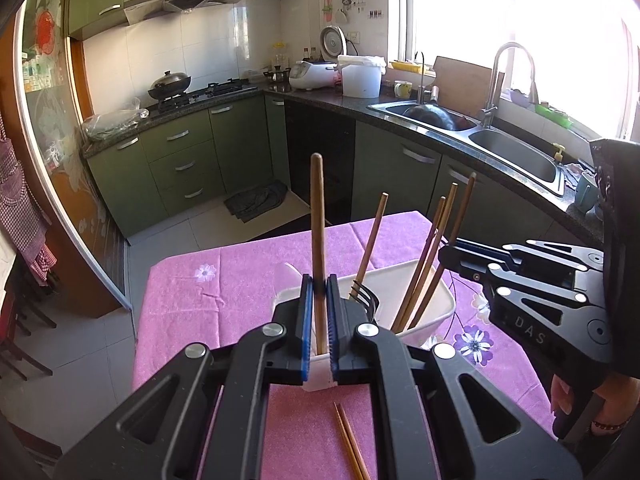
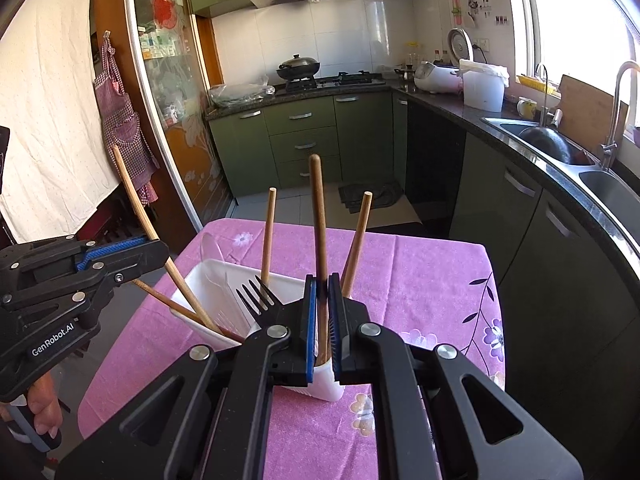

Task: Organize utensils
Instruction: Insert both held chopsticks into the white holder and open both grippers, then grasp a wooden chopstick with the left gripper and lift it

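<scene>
A white utensil holder (image 1: 424,312) stands on the purple tablecloth and also shows in the right wrist view (image 2: 208,280). It holds several wooden chopsticks (image 1: 432,256), a black fork (image 1: 362,298) (image 2: 258,300) and a clear plastic spoon (image 2: 212,248). My left gripper (image 1: 319,286) is shut on an upright wooden chopstick (image 1: 318,220) above the holder's near compartment; it also shows in the right wrist view (image 2: 154,240). My right gripper (image 2: 322,284) is shut on another upright wooden chopstick (image 2: 319,216) over the holder's end; it also shows in the left wrist view (image 1: 444,250).
Two loose chopsticks (image 1: 350,444) lie on the purple tablecloth (image 1: 224,300) in front of the holder. Green kitchen cabinets (image 1: 180,160), a stove with a wok (image 1: 170,84) and a double sink (image 1: 480,132) ring the table.
</scene>
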`<state>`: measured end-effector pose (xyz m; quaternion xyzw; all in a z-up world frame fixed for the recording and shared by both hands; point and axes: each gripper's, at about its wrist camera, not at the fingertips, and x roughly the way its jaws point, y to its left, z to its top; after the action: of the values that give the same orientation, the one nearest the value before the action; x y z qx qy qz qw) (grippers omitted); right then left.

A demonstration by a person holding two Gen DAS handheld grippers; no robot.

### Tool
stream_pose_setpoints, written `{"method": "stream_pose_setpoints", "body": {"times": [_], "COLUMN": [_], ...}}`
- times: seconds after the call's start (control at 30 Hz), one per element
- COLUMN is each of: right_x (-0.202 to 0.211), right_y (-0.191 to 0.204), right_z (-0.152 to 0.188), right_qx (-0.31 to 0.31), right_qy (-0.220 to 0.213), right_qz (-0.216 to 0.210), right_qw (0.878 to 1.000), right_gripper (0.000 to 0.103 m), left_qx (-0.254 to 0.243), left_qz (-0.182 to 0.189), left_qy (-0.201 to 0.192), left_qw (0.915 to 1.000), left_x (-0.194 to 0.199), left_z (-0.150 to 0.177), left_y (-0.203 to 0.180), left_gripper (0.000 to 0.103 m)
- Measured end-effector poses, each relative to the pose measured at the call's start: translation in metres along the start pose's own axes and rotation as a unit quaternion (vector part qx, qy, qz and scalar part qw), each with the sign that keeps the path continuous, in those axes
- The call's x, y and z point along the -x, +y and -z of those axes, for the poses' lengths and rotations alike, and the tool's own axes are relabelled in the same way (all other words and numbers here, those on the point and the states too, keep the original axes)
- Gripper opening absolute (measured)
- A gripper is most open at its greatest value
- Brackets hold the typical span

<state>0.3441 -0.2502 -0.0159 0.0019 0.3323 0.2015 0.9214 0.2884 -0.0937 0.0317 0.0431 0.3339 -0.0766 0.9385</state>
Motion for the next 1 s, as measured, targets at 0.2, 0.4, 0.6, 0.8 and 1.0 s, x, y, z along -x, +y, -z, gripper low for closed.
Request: {"method": "stream_pose_setpoints", "body": {"times": [0.2, 0.4, 0.6, 0.8, 1.0], "right_x": [0.021, 0.068, 0.080, 0.055, 0.049], "right_y": [0.011, 0.025, 0.023, 0.008, -0.008], "right_z": [-0.001, 0.015, 0.075, 0.139, 0.167], "right_qx": [0.008, 0.024, 0.014, -0.006, -0.023], "right_qy": [-0.017, -0.041, -0.013, 0.047, 0.066], "right_qz": [-0.006, -0.009, 0.009, 0.027, 0.023], "right_qw": [1.000, 0.999, 1.000, 0.998, 0.997], "right_gripper": [0.017, 0.031, 0.041, 0.045, 0.047], "left_qx": [-0.001, 0.007, 0.018, 0.046, 0.055], "left_qz": [-0.007, -0.004, 0.001, 0.028, 0.037], "left_qy": [-0.015, -0.033, 0.015, 0.118, 0.194], "left_qw": [0.9999, 0.9994, 0.9997, 0.9916, 0.9787], "left_x": [0.012, 0.049, 0.057, 0.016, -0.031], "left_z": [0.000, 0.007, 0.052, 0.106, 0.140], "left_y": [0.000, 0.004, 0.010, 0.013, -0.004], "left_gripper": [0.023, 0.036, 0.042, 0.041, 0.027]}}
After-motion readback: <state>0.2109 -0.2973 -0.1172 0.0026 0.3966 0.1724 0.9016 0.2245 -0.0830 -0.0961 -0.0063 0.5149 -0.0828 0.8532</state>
